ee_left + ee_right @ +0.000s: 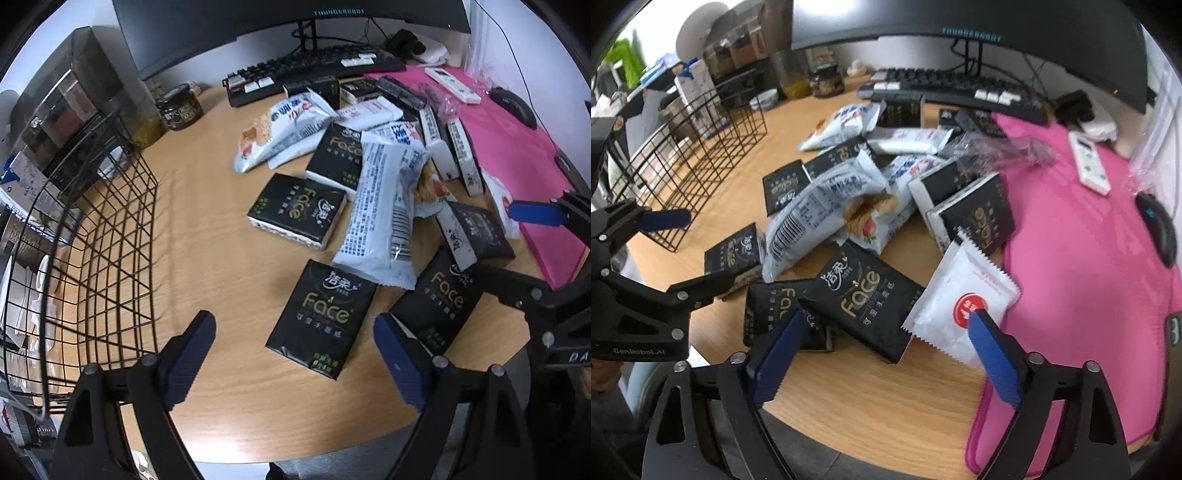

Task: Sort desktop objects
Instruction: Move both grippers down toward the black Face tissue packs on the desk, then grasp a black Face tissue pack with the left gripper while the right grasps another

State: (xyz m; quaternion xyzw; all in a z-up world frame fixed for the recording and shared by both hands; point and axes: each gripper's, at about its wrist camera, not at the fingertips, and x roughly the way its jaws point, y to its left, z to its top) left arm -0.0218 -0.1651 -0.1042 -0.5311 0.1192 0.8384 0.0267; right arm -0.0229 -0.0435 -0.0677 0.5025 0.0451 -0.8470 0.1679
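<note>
Glossy black tissue pack (325, 317) lies flat between the spread left tool (295, 354) fingers.

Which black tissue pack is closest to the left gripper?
The flat black tissue pack lying label-up right ahead of the open left gripper, between its two blue fingers. The other black packs lie farther back or off to the right.

Left gripper (294, 356) at lower centre of its view, 2 blue-padded fingers spread wide, empty, right gripper (888, 352) likewise agape, low in frame, nothing between fingers
</note>
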